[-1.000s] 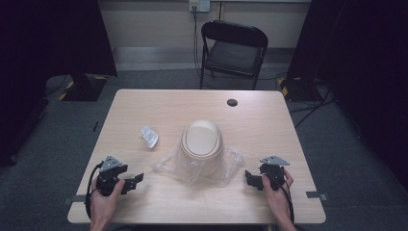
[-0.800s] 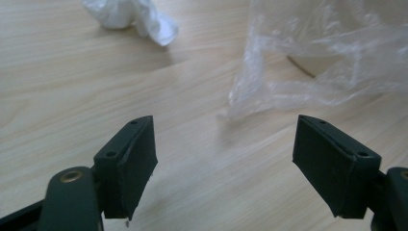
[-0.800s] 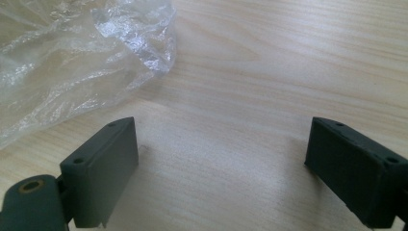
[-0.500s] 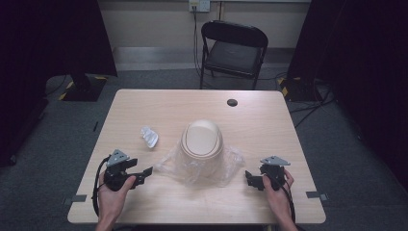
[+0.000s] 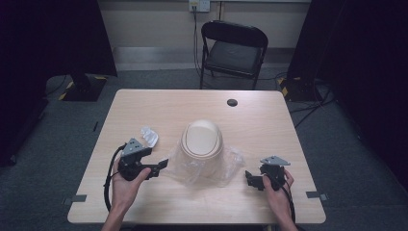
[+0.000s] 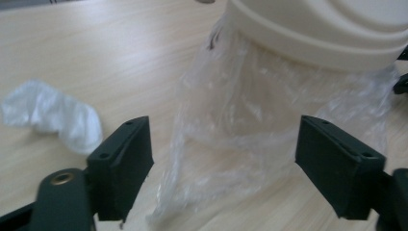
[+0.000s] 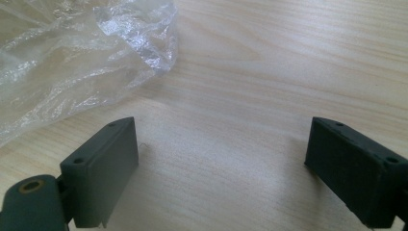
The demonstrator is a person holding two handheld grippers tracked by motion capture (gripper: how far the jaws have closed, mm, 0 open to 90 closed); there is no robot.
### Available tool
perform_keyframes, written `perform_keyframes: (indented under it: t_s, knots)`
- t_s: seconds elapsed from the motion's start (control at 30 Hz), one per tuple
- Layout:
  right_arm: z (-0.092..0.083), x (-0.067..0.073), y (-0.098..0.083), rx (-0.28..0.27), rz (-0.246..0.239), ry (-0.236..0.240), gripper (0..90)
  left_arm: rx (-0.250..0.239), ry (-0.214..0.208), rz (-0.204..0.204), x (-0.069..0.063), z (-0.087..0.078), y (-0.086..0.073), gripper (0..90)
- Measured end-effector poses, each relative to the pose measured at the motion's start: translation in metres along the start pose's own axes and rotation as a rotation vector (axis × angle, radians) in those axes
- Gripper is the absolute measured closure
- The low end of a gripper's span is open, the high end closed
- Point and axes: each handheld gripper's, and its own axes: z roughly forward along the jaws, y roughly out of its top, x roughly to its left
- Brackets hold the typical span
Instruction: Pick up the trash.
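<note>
A cream domed container (image 5: 202, 139) stands on a crumpled clear plastic bag (image 5: 226, 166) in the middle of the table (image 5: 159, 106). My left gripper (image 5: 161, 168) hovers just left of the bag, pointing at it. In the left gripper view, my left gripper (image 6: 226, 144) is open and its jaws have just opened slightly wider; the bag (image 6: 240, 134) lies beyond them, untouched, under the container (image 6: 327, 29). My right gripper (image 5: 249, 178) rests right of the bag. In the right gripper view, my right gripper (image 7: 221, 154) is open over bare wood, and the bag's edge (image 7: 72, 62) lies to its upper left.
A crumpled white plastic wad (image 5: 149, 136) lies left of the container, close to my left gripper, and shows as a white wad (image 6: 53, 115) in the left gripper view. A small black disc (image 5: 232, 102) sits near the far edge. A black folding chair (image 5: 235, 48) stands behind the table.
My left gripper has lifted and moved right, toward the bag's left edge. The right gripper, the container and the bag have stayed put.
</note>
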Motion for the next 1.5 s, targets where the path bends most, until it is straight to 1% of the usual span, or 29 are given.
perform_keyframes:
  t_s: [0.03,0.07,0.13,0.2,0.27,0.33,0.4,0.47,0.5,0.53,0.6,0.63,0.67,0.7,0.8,0.83,0.9,1.0,1.07,1.1,1.17,1.2,1.23,1.27,1.3,1.33,1.37,1.43,1.5]
  knots:
    - [0.0,0.0,0.0,0.0,0.0,0.0,10.3,-0.012,-0.005,0.002,-0.002,0.001,0.004,24.3]
    - [0.0,0.0,0.0,0.0,-0.001,0.0,10.3,-0.015,0.004,0.013,-0.004,0.001,0.008,24.2]
    - [0.0,0.0,0.0,0.0,-0.001,0.0,10.3,-0.023,-0.012,0.011,-0.008,0.004,0.016,24.0]
    - [0.0,0.0,0.0,0.0,0.0,0.0,10.3,-0.027,-0.02,0.026,-0.011,0.007,0.023,22.8]
    - [0.0,0.0,0.0,0.0,0.0,0.0,10.3,-0.038,-0.04,0.026,-0.013,0.009,0.03,22.2]
    - [0.0,0.0,0.0,0.0,-0.001,0.0,10.3,-0.03,-0.051,0.033,-0.016,0.011,0.037,19.6]
    - [0.0,0.0,0.0,0.0,-0.001,0.0,10.3,-0.031,-0.062,0.02,-0.019,0.012,0.043,18.1]
    - [0.0,0.0,0.0,0.0,-0.001,-0.001,10.2,-0.043,-0.073,0.035,-0.024,0.013,0.049,15.8]
    - [0.0,0.0,0.0,0.001,-0.001,0.0,10.2,-0.047,-0.076,0.03,-0.026,0.014,0.052,15.9]
    - [0.0,0.0,0.0,0.0,-0.001,-0.001,10.2,-0.042,-0.087,0.037,-0.026,0.016,0.055,15.8]
    - [0.0,0.0,0.0,0.001,-0.001,0.0,10.2,-0.048,-0.108,0.022,-0.028,0.02,0.059,15.8]
    - [0.0,0.0,0.0,0.0,-0.001,-0.001,10.2,-0.042,-0.119,0.028,-0.027,0.022,0.061,15.8]
    - [0.0,0.0,0.0,0.0,-0.001,-0.001,10.2,-0.041,-0.132,0.016,-0.027,0.025,0.062,15.8]
    - [0.0,0.0,0.0,0.0,-0.001,-0.001,10.2,-0.037,-0.128,0.022,-0.026,0.027,0.063,16.1]
    - [0.0,0.0,0.0,0.0,-0.001,-0.001,10.2,-0.016,-0.131,0.013,-0.023,0.036,0.063,16.4]
    - [0.0,0.0,0.0,0.0,-0.001,-0.001,10.2,-0.008,-0.127,0.005,-0.022,0.038,0.063,16.4]
    - [0.0,0.0,0.0,0.0,-0.001,-0.001,10.2,-0.001,-0.136,-0.016,-0.02,0.043,0.064,16.3]
    - [0.0,0.0,0.0,0.0,-0.001,-0.001,10.2,0.025,-0.114,-0.007,-0.018,0.049,0.066,15.9]
    - [0.0,0.0,0.0,0.0,-0.001,-0.001,10.2,0.052,-0.108,-0.014,-0.018,0.052,0.067,15.9]
    - [0.0,0.0,0.0,0.001,-0.001,0.0,10.2,0.058,-0.103,-0.026,-0.018,0.055,0.068,16.2]
    - [0.0,0.0,0.0,0.001,-0.001,0.0,10.2,0.08,-0.098,-0.015,-0.018,0.059,0.071,16.2]
    - [0.0,0.0,0.0,0.001,-0.002,0.0,10.2,0.083,-0.099,-0.022,-0.018,0.061,0.072,15.5]
    - [0.0,0.0,0.0,0.001,-0.002,0.001,10.2,0.082,-0.114,-0.029,-0.016,0.064,0.071,15.4]
    - [0.0,0.0,0.0,0.001,-0.002,0.001,10.2,0.084,-0.116,-0.038,-0.016,0.065,0.071,15.4]
    - [0.0,0.0,0.0,0.001,-0.002,0.001,10.2,0.089,-0.13,-0.052,-0.016,0.068,0.071,15.4]
    - [0.0,0.0,0.0,0.001,-0.002,0.001,10.2,0.099,-0.13,-0.06,-0.015,0.07,0.071,15.5]
    - [0.0,0.0,0.0,0.001,-0.002,0.001,10.2,0.114,-0.103,-0.038,-0.016,0.072,0.072,15.5]
    - [0.0,0.0,0.0,0.001,-0.003,0.002,10.2,0.128,-0.07,-0.019,-0.017,0.076,0.073,16.0]
    - [0.0,0.0,0.0,0.001,-0.003,0.002,10.2,0.139,-0.07,-0.032,-0.015,0.082,0.073,16.5]
